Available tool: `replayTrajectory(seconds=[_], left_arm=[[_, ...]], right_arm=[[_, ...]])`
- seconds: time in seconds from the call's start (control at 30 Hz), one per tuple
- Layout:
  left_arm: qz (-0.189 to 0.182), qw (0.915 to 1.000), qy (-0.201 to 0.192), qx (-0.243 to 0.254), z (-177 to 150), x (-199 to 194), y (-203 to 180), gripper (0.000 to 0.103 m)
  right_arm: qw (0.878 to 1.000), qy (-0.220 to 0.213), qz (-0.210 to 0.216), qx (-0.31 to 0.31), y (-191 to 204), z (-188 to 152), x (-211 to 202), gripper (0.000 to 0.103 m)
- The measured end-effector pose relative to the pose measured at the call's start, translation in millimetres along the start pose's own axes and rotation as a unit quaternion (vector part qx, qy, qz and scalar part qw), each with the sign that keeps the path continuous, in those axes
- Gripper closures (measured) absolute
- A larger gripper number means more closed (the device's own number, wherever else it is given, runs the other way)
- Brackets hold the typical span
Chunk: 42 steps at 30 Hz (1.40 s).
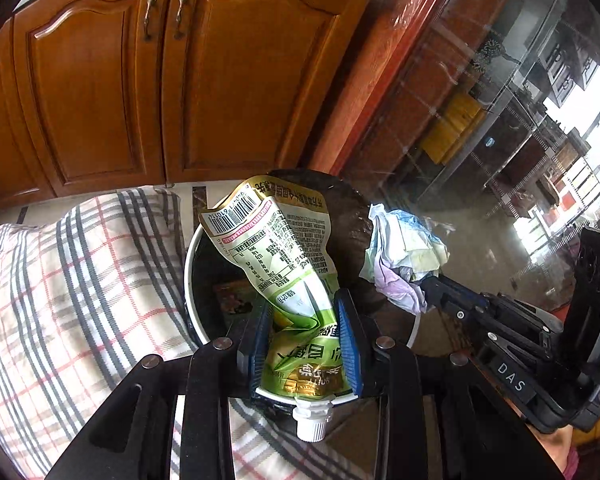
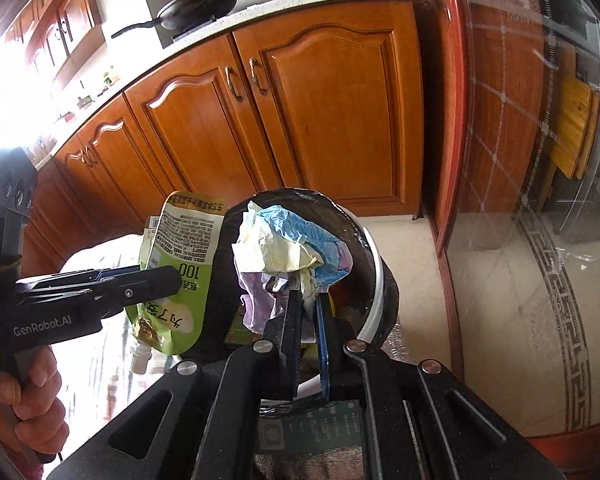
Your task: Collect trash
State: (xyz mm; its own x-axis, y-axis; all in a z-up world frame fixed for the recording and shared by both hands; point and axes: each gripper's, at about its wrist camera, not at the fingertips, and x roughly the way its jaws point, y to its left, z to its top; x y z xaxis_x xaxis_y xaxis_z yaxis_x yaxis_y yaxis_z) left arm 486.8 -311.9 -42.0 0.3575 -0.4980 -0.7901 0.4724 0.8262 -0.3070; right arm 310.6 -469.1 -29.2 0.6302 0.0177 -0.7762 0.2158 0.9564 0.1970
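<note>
The left gripper (image 1: 306, 344) holds a green pouch (image 1: 284, 248) between its blue pads; the jaws are narrow and pressed on the lower part of the pouch, near its white spout (image 1: 312, 420). The long axis of the pouch runs from the spout at 6 o'clock up to the barcode end at about 11 o'clock, so most of the pouch stands out beyond the jaws.

The right gripper (image 2: 308, 320) has its jaws almost fully closed on a wad of crumpled paper (image 2: 288, 248), coloured pale yellow, blue and lilac. The wad sits on top of the jaws, at 12 o'clock from them.

The bin (image 1: 190, 280), with a white rim and a dark liner, is directly beyond and under both grippers. In the left wrist view the pouch hangs over the mouth of the bin, and the wad is at 3 o'clock from it, over the far right part of the rim. In the right wrist view the wad is in front of the raised liner, and the opening lies below it, toward 6 o'clock.

My judgement: both pieces are already near the opening, and the left one seems better centred. The next move is probably to lower a little and release. The long pouch could catch on the rim if it tilts toward 11 o'clock.

A checked cloth (image 1: 80, 280) lies at 9 o'clock from the bin, and wooden cabinets (image 1: 180, 80) stand behind.
</note>
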Motion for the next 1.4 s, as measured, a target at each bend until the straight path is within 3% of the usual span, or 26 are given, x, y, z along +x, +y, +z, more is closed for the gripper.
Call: replayTrajectory(seconds=[0.37,0.5,0.67,0.9,1.4], left_arm=[[0.008,0.9995,0.030,-0.011,9.4,24.2,2.9,0.070],[0.007,0.9997,0.015,-0.016,6.7,13.3,2.9,0.054],[0.007,0.9998,-0.010,-0.017,-1.6,-7.4,6.4,0.053],[0.005,0.9984,-0.046,-0.032,-38.1,-38.2,15.5,0.053],[0.013,0.9927,-0.096,-0.072,-134.6,-103.1,34.4,0.052]], right_arm=[[1.000,0.021,-0.006,-0.005,-3.9,6.4,15.4,0.097],[1.000,0.020,-0.006,-0.003,-4.1,7.2,17.9,0.091],[1.000,0.018,0.003,0.005,-4.9,6.2,17.0,0.084],[0.999,-0.001,0.029,0.027,-0.9,-5.1,-0.9,0.083],[0.993,-0.066,0.074,0.068,23.3,-50.6,-48.9,0.055]])
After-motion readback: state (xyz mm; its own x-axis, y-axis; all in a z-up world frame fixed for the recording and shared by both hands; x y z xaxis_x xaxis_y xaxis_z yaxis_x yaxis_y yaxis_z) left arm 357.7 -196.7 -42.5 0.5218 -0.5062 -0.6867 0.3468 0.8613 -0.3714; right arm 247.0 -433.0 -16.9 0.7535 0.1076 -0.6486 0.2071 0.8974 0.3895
